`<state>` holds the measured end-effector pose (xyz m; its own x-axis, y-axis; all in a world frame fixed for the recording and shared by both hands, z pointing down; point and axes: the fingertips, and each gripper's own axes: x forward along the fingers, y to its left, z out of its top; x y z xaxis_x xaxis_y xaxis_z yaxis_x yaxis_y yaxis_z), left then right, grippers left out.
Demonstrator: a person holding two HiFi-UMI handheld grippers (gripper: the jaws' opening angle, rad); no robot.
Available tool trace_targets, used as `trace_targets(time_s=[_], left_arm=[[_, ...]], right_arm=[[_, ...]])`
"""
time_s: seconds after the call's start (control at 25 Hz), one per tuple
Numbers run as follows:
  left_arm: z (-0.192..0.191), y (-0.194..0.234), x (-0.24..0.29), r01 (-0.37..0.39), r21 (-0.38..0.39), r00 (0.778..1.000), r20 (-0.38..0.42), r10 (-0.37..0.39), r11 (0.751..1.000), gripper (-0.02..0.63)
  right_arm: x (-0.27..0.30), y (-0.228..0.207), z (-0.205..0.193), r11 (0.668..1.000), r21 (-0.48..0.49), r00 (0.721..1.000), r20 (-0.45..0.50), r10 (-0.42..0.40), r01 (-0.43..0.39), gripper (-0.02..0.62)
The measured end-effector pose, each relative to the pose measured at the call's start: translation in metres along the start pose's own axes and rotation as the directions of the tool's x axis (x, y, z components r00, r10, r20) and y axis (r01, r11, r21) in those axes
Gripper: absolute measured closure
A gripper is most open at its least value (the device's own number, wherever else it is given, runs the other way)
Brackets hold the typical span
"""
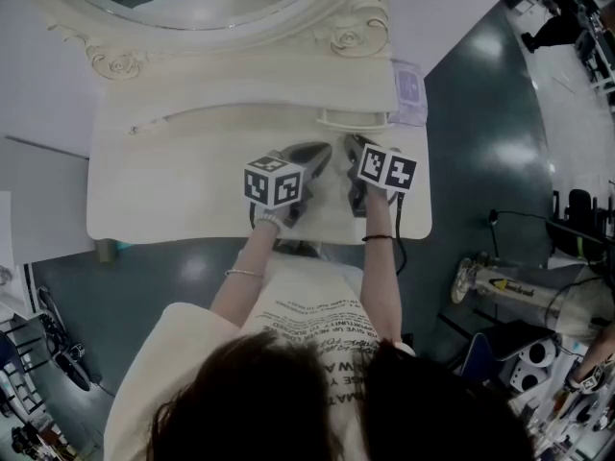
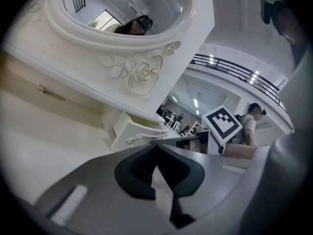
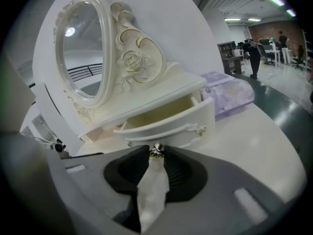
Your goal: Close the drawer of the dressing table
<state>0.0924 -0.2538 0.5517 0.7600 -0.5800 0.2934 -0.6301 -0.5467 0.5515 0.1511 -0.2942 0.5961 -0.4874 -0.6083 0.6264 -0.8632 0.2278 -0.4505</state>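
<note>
The white dressing table (image 1: 144,200) carries an oval mirror (image 1: 207,8) at its back. Its small drawer (image 3: 166,124) stands pulled out under the mirror's right side, with its inside showing. In the head view the drawer (image 1: 354,119) juts forward just beyond both grippers. My right gripper (image 3: 156,152) has its jaw tips closed round the drawer's small metal knob (image 3: 156,150). Beside it, my left gripper (image 2: 156,148) hovers over the tabletop, tips together and holding nothing. From the left gripper view the drawer (image 2: 134,131) shows side-on.
A purple tissue pack (image 3: 230,94) lies on the table right of the drawer, at the table's back right corner (image 1: 408,94). Dark floor surrounds the table, with machines and cables (image 1: 519,286) to the right.
</note>
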Motion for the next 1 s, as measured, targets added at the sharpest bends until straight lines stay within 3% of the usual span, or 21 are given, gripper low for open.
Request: trace_targets(time_s=[1.0], left_arm=[[0.011,0.011,0.012,-0.013,-0.007,1.000,0.010,0.013,1.000,0.607]], right_arm=[[0.011,-0.005,0.018,1.000,-0.004,1.000,0.009,0.015,-0.015,0.494]])
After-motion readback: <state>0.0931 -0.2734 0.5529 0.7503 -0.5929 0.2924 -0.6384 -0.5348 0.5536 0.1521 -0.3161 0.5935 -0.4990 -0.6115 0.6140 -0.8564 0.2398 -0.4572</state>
